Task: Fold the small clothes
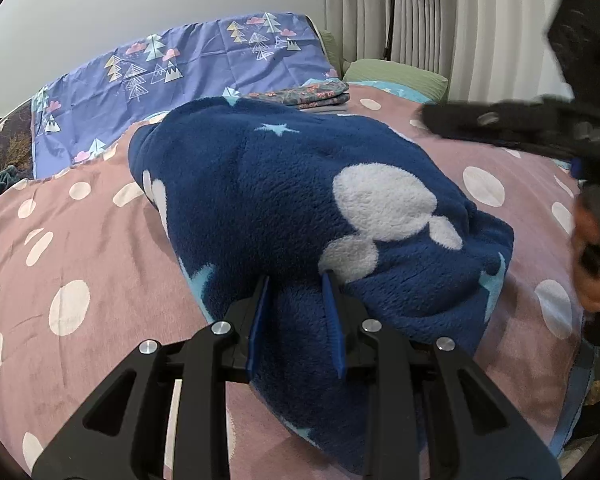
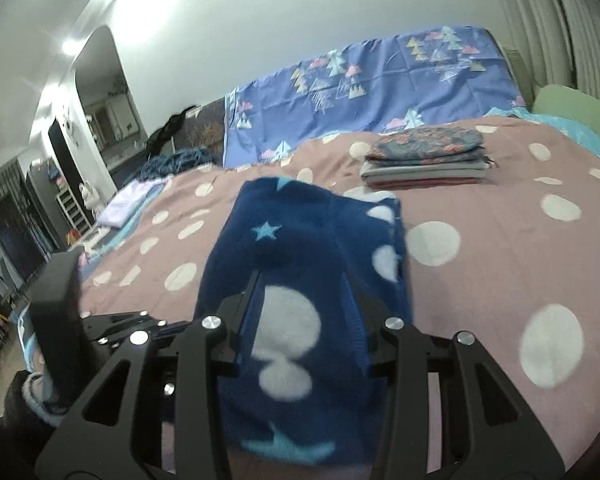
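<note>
Fleece garment (image 1: 300, 200) folded; my left gripper (image 1: 296, 280) pinches its near edge, right gripper (image 2: 300, 280) spread, empty; next I stack it.

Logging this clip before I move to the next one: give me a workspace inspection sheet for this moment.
Surface: pink polka-dot bedspread, fairly flat.
Job's things: navy fleece garment with white blobs and stars, bunched; folded stack behind it.
Clutter: lilac cloth and teal bundle at the bed's far edge.
Grippers: left tool shut on a fleece fold; right tool with jaws apart and fleece between them, grip unclear.
Cables: nothing seen.
Surroundings: purple tree-print sheet along the wall, curtains, green pillow.
</note>
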`<state>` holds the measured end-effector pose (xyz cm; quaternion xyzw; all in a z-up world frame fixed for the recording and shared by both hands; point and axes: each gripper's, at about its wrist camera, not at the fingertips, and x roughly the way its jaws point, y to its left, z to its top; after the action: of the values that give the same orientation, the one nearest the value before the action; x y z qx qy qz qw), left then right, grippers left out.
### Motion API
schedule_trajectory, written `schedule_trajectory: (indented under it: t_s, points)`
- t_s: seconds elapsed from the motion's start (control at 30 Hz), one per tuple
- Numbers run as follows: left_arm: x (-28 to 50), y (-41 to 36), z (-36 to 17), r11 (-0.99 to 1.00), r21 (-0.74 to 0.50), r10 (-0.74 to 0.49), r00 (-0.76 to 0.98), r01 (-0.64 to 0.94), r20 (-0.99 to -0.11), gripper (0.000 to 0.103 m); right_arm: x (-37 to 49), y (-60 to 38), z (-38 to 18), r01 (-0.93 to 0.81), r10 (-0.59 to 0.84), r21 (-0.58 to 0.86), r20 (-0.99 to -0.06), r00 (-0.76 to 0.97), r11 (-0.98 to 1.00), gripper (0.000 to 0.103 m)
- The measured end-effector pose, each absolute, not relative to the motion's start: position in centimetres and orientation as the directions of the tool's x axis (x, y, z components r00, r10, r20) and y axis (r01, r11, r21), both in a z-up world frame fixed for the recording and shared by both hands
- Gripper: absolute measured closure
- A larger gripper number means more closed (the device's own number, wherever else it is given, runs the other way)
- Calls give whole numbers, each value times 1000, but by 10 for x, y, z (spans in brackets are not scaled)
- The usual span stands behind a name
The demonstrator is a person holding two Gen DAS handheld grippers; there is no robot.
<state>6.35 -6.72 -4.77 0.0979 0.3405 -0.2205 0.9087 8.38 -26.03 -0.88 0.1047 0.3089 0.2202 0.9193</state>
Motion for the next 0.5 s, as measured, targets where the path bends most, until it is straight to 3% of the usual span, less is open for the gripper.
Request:
schedule_trajectory:
  t_s: [0.1,0.17,0.5]
  points:
    - [65,-66,-48,881,15,-348,669,473,-657,75,112,-238,-53,-322,404,249,-653,641,913,59]
    - [66,-67,-48,882,11,-350,670,472,-654,75,111,-233,-60,-352,385,183,-623,681,918,58]
    - [66,-60,-43,870,-11,-383,660,494,-646,75,108,-235,-57,-315,372,206,-633,679,926,58]
